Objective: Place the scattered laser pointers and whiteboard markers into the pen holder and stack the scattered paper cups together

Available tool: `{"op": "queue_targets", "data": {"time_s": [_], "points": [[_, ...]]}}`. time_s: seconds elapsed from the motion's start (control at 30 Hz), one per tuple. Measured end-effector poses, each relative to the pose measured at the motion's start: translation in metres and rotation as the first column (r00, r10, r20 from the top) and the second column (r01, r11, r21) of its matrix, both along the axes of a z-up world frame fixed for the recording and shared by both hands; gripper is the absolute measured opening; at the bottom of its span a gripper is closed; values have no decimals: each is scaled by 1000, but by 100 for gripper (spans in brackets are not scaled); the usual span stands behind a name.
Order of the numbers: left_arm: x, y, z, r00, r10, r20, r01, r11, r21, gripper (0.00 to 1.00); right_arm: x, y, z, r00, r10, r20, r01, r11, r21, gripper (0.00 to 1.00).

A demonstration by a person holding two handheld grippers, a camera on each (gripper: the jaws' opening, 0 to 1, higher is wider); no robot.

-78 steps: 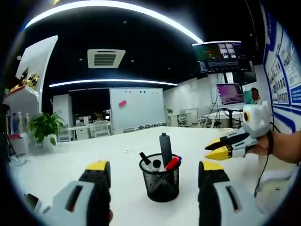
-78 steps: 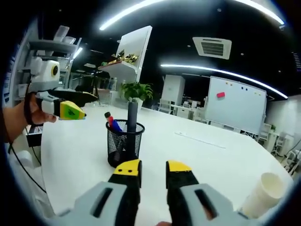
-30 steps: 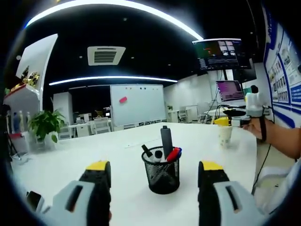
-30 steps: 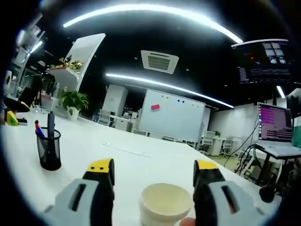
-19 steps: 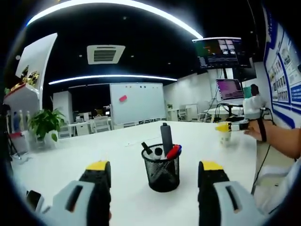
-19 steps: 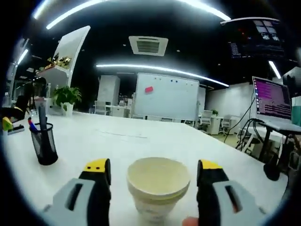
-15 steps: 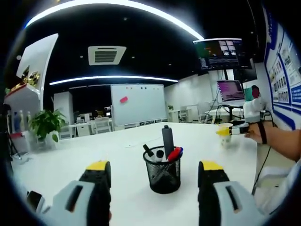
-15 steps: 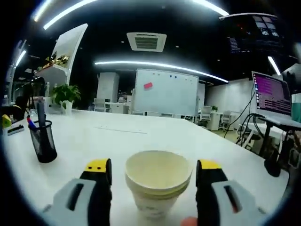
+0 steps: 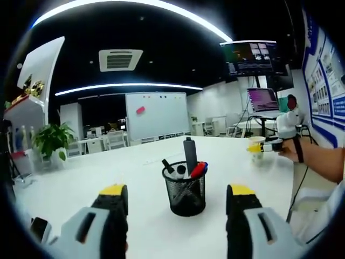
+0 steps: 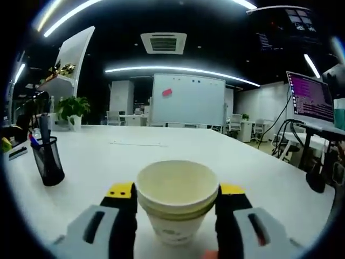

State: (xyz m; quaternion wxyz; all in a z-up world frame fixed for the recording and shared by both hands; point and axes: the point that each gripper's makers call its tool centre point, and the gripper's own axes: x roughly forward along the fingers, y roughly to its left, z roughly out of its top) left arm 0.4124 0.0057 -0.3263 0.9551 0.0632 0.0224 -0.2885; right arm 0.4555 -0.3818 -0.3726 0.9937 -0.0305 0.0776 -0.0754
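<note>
A black mesh pen holder stands on the white table, just beyond my left gripper, which is open and holds nothing. In the holder stand a tall dark pointer, a red marker and a black marker. Far right, my right gripper sits at a paper cup, held by a person's hand. In the right gripper view my right gripper is shut on stacked paper cups, which stand upright. The pen holder is far to the left.
A potted plant stands at the table's far left end. A whiteboard and office desks fill the background. A laptop and dark cables sit at the table's right edge. A small dark object lies next to the holder.
My right gripper's jaws have closed in from either side until they press on the stacked cups. The left gripper and the pen holder have stayed where they were.
</note>
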Motion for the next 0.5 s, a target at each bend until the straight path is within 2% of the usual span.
{"op": "queue_targets", "data": {"time_s": [0.23, 0.5], "points": [[0, 0, -2, 1000, -1, -4, 1, 1000, 3, 75, 0, 1, 0, 1000, 0, 7, 0, 1000, 10, 55], [-1, 2, -2, 1000, 2, -6, -2, 1000, 1, 74, 3, 15, 7, 999, 41, 26, -42, 999, 5, 55]]}}
